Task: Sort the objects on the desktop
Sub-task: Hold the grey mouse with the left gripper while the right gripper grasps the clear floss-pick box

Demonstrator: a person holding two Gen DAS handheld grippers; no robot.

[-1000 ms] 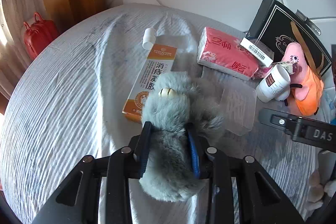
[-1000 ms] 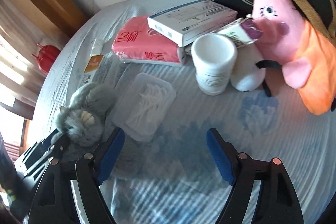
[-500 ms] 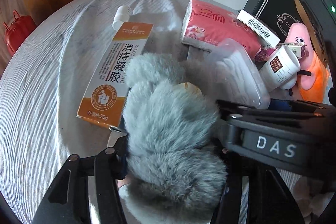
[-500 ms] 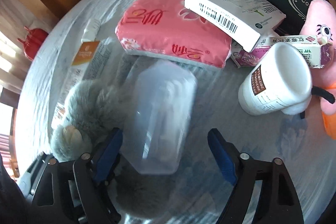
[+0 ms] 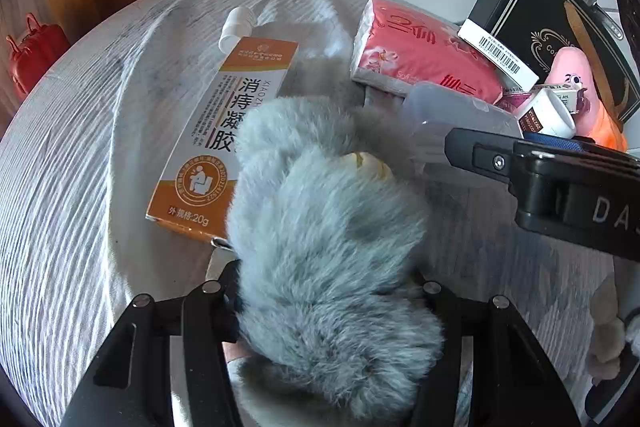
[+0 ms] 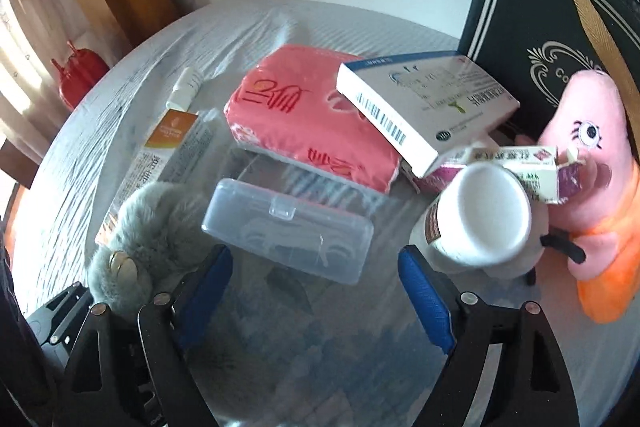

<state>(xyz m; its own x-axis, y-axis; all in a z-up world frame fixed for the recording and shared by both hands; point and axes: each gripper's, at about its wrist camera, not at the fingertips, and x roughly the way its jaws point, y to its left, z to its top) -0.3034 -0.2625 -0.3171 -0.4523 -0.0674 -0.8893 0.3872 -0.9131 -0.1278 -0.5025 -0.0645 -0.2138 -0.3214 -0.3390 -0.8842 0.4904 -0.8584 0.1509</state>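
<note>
While the left gripper (image 5: 332, 291) is clamping the grey plush toy (image 5: 328, 227), the right gripper (image 6: 316, 291), jaws opening and empty, is nearing the clear plastic case (image 6: 288, 227), lying crosswise just ahead.

The clear plastic case (image 6: 288, 227) has turned since a second ago: then it lay flat beyond the left jaw of the right gripper (image 6: 316, 291), now it sits crosswise just ahead of both jaws, which are opening. The grey furry toy (image 5: 332, 259) bulges wider between the left gripper's (image 5: 332, 291) jaws.
</note>
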